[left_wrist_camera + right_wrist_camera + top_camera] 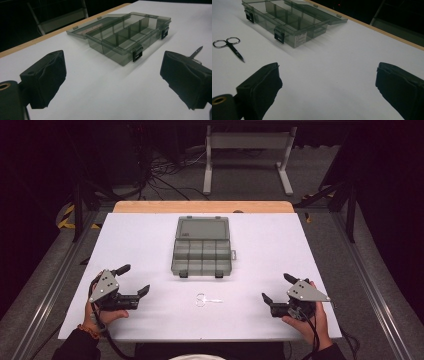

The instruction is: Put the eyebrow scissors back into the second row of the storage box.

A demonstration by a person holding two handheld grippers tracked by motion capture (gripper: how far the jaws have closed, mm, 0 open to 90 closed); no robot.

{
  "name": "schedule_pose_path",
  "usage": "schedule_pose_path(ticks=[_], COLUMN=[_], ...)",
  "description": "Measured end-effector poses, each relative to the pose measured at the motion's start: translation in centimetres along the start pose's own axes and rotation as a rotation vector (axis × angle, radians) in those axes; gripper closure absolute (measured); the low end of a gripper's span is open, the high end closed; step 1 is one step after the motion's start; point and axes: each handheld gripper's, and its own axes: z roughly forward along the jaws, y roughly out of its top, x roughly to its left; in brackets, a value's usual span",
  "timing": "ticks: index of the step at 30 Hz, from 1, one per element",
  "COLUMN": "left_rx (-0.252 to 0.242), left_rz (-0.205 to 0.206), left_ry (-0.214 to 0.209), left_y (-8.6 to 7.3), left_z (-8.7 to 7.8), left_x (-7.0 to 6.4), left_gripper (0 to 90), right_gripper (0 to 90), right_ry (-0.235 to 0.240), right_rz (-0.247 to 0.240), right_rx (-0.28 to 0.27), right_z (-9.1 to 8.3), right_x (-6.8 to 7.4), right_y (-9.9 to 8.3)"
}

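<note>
At the bottom of the high view, the person's two hands come in over the near edge of the white worktop [150, 320], each holding a black two-jaw tool. The left tool [135, 281] sits at the lower left of the frame with its jaws spread wide and nothing between them; the right tool [278, 289] sits at the lower right, its jaws likewise wide apart and empty. Both hover close to the worktop, well apart from each other. Between them, a little below the centre of the frame, lies a small pair of silver metal scissors [207, 300] flat on the worktop, its finger loops to the left and its closed blades to the right, touching neither tool. In the right gripper view the scissors [229, 47] lie at the left edge of the frame; in the left gripper view just a blade tip [197, 51] peeks above the right-hand jaw. Farther back, at the centre of the high view, stands a smoky grey transparent plastic compartment box [202, 256], its lid folded open flat behind it and two black latches on its near wall. Beyond the box, a strip of light wooden edge [150, 207] borders the worktop's far side.
</note>
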Motion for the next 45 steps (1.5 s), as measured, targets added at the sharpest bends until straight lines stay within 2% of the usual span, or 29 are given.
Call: schedule_pose_path(ticks=[3,9,11,15,22,27,30,34,36,40,44,45], left_rx=[0.023,0.021,0.03,0.031,0.04,0.031,0.031,0.034,0.039,0.037,0.036,0.036], left_rz=[0.007,0.001,0.027,0.024,0.023,0.026,0.025,0.033,0.043,0.031,0.034,0.034], left_ry=[-0.002,-0.027,-0.031,-0.038,-0.034,-0.03,-0.035,-0.038,-0.035,-0.043,-0.047,-0.047], left_y=[0.0,-0.2,-0.3,-0.3,-0.4,-0.4,-0.5,-0.4,-0.4,-0.5,-0.5,-0.5], left_z=[0.2,0.0,0.0,-0.1,0.0,-0.1,-0.2,-0.1,-0.1,-0.1,-0.1,-0.1], left_x=[-0.1,-0.2,-0.2,-0.3,-0.2,-0.1,-0.1,-0.1,-0.1,-0.2,-0.3,-0.3], left_gripper=[8.2,8.2,8.2,8.6,8.1,7.5,7.4,7.2,7.2,7.3,7.3,7.3], right_gripper=[6.6,6.7,6.6,6.7,9.8,9.6,7.4,6.9,8.3,11.2,13.2,13.9], right_ry=[-0.002,-0.005,-0.006,0.003,0.061,0.081,0.134,0.149,0.171,0.222,0.278,0.308], right_rz=[-0.002,-0.004,-0.01,-0.017,-0.009,-0.001,0.003,-0.011,-0.031,-0.086,-0.144,-0.174], right_rx=[0.002,0.002,0.009,0.023,0.07,0.065,0.063,0.08,0.104,0.165,0.251,0.283], right_z=[0.0,0.0,0.1,0.5,0.8,1.0,1.0,1.3,1.6,2.2,3.2,3.8], right_x=[-0.1,0.1,0.1,0.3,0.6,0.7,0.6,0.8,1.0,1.5,2.4,2.8], right_y=[-0.1,0.1,0.0,0.0,0.1,0.6,1.0,1.8,2.2,3.5,4.7,5.2])
